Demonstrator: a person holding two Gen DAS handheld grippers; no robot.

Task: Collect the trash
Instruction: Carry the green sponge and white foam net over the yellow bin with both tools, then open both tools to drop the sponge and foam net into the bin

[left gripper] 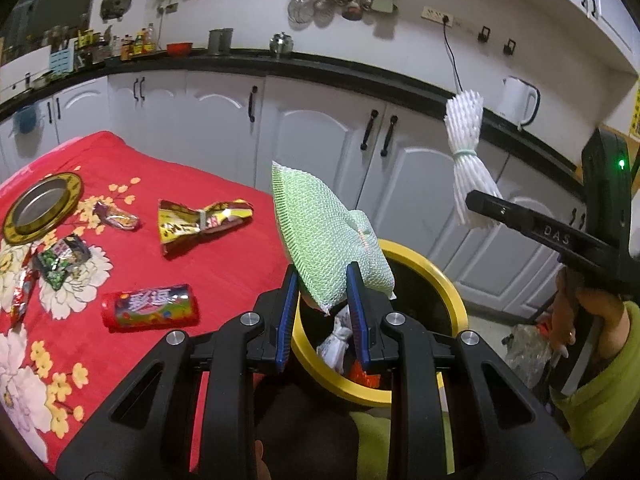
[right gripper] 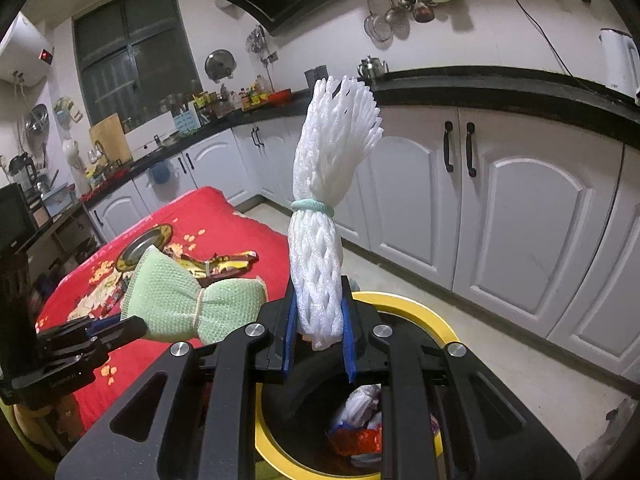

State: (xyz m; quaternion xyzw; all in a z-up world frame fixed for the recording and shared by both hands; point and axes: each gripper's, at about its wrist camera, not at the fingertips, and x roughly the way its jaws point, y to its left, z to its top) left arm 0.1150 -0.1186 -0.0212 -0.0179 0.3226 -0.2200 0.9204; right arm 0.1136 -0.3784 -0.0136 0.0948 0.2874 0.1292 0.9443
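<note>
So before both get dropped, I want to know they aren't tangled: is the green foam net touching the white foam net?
Apart. The right wrist view shows the green foam net left of the white foam net, with red cloth visible between them.

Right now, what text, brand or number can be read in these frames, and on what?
"DAS": on the right claw's black finger, left wrist view.
Red snack tube: large printed characters, not legible to me.
Other wrappers: print too small.
Left claw's side marking: blurred.
</note>
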